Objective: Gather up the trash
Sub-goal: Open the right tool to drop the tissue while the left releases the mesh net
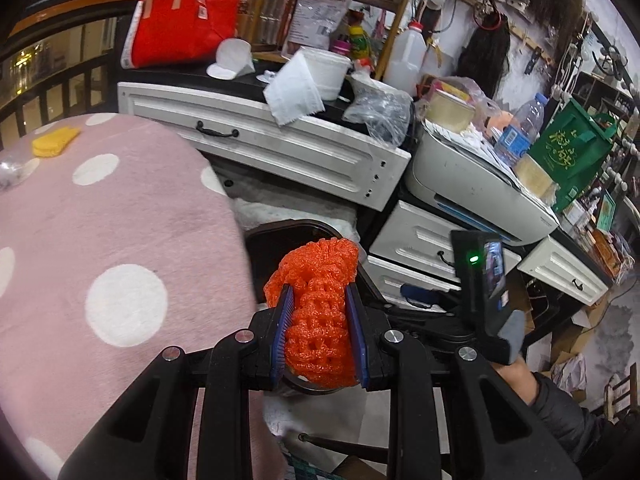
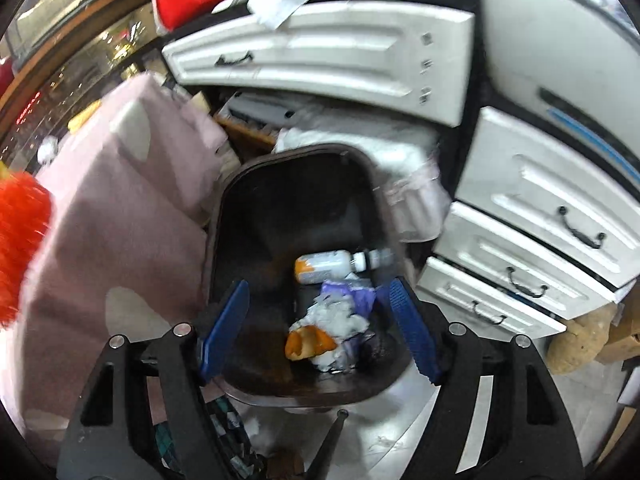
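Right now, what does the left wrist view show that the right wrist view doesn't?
Only the left wrist view shows the left gripper shut on the orange foam net, plus a yellow sponge on the pink dotted cover. Only the right wrist view shows inside the dark bin: a bottle, crumpled white paper, and the open, empty right gripper. Both show the bin, the net, the cover and white drawers.

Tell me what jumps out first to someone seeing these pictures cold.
The bright orange foam net grabs the eye, squeezed in the left claw beside the pink dotted blanket. Next is the dark bin under the open right claw, with a small bottle and crumpled paper at its bottom. White drawers stand behind it.
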`<move>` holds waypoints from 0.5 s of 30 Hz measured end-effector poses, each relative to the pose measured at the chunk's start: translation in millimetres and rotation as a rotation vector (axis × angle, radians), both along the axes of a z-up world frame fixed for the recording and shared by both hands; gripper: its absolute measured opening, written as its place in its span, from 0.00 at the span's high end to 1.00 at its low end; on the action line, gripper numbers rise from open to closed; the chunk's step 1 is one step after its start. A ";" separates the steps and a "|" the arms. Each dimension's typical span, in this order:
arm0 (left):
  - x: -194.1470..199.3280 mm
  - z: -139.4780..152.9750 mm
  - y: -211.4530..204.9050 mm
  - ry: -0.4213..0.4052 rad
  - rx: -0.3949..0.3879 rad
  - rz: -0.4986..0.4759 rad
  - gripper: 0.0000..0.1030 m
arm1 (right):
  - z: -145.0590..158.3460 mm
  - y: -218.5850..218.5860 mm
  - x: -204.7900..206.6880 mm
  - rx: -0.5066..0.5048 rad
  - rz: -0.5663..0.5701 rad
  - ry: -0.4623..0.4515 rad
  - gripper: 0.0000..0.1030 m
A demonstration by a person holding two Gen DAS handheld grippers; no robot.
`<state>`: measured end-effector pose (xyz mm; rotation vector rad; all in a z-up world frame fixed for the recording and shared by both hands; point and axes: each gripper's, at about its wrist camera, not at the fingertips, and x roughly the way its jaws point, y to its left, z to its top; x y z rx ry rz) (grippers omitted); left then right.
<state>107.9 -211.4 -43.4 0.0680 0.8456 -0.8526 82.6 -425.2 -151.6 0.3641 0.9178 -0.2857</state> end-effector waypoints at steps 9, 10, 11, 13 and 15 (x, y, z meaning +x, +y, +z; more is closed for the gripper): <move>1.1 -27.9 -50.7 0.058 0.064 -0.083 0.75 | 29.6 -32.8 -38.7 0.004 -0.112 -0.062 0.28; 1.6 -31.1 -55.6 0.066 0.072 -0.090 0.75 | 31.7 -34.5 -41.1 0.004 -0.119 -0.067 0.28; 2.2 -34.4 -60.2 0.073 0.081 -0.095 0.75 | 33.8 -36.2 -43.1 0.003 -0.126 -0.073 0.28; 3.9 -41.9 -69.1 0.085 0.100 -0.102 0.75 | 39.1 -39.1 -49.2 -0.002 -0.138 -0.087 0.28; 5.8 -48.6 -77.6 0.088 0.122 -0.104 0.75 | 43.1 -40.3 -51.6 -0.017 -0.149 -0.094 0.28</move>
